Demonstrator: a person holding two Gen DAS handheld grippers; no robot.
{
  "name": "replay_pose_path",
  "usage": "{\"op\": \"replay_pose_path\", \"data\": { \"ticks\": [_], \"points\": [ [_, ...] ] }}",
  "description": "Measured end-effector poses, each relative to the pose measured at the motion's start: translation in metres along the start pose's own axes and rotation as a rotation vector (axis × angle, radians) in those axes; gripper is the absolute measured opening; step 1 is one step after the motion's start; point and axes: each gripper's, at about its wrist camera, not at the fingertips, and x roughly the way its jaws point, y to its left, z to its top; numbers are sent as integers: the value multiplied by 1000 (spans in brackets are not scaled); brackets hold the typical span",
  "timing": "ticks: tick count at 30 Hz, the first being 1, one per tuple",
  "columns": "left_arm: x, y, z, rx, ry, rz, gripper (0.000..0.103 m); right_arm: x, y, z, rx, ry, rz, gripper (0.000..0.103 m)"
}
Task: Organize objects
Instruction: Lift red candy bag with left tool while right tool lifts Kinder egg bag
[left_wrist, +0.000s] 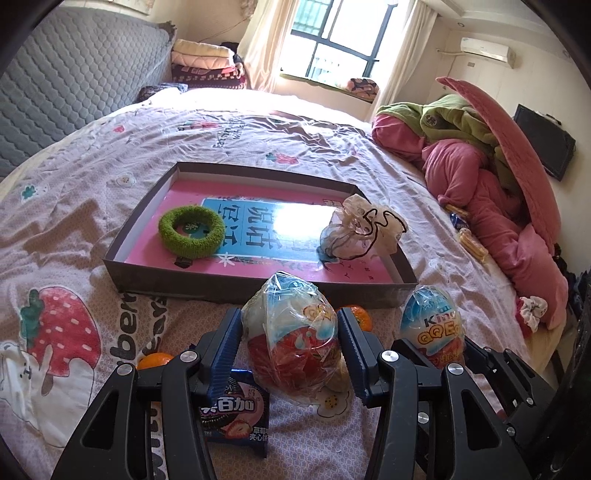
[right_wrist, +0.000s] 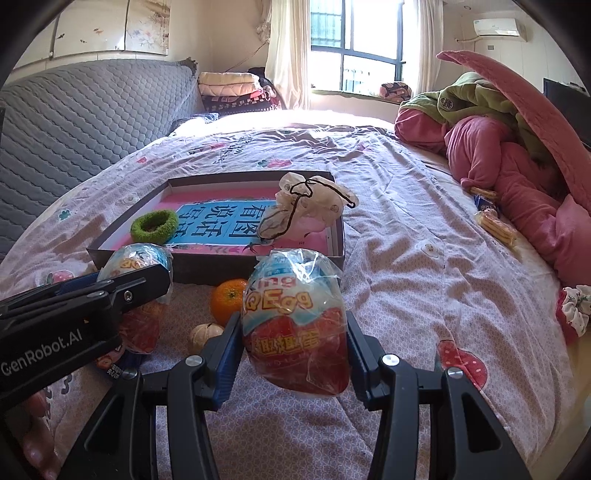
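Nearest to me, my left tool (left_wrist: 290, 354) is gripping a wrapped toy egg (left_wrist: 295, 332) at its widest part, both blue pads pressing the crinkled film, the pointed end up. I am judging that grip deliberate: the middle gives the pads the most surface on a slippery wrapper. My right tool (right_wrist: 293, 350) is clamping a second wrapped egg (right_wrist: 295, 317) the same way, upright and clear of the bed (right_wrist: 424, 288). Both tools are standing partly closed, each filled by its egg.

Under and just beyond the left tool, a strawberry biscuit packet (left_wrist: 236, 417) is lying flat on the bedcover, partly hidden by the tool's frame. Two oranges are showing in the left view: one (left_wrist: 155, 360) beside the left finger, one (left_wrist: 356, 315) behind the right finger. In the right view an orange (right_wrist: 229, 301) is sitting near a small pale round item (right_wrist: 205, 334) that I cannot identify. These are waiting loose, I judge, because they are not yet sorted.

Further on, the shallow cardboard box (left_wrist: 221, 286) is lying open on the bed, its near wall just beyond the oranges. Inside, a green fuzzy ring (left_wrist: 192, 230) is resting at its left and a crumpled drawstring bag (left_wrist: 354, 229) is leaning over the right wall. I am reading the box as the collecting place, which explains why both eggs are being carried low and pointed toward it.

Farthest, a pile of pink and green bedding (left_wrist: 480, 166) is occupying the right side, with wrapped snacks (right_wrist: 495, 221) and a floral scrunchie (right_wrist: 576, 306) at its edge.
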Motion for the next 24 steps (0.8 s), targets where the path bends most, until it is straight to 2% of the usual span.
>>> {"op": "replay_pose_path", "data": {
  "ticks": [6, 15, 24],
  "points": [
    [-14, 4, 6, 2, -38, 29, 54, -8, 4, 10, 7, -20, -2, 51],
    [-23, 17, 25, -35, -46, 41, 54, -18, 9, 35, 21, -71, 9, 51],
    [-25, 17, 47, -20, -69, 65, 54, -24, 19, 58, 11, -121, 27, 51]
  ]
}}
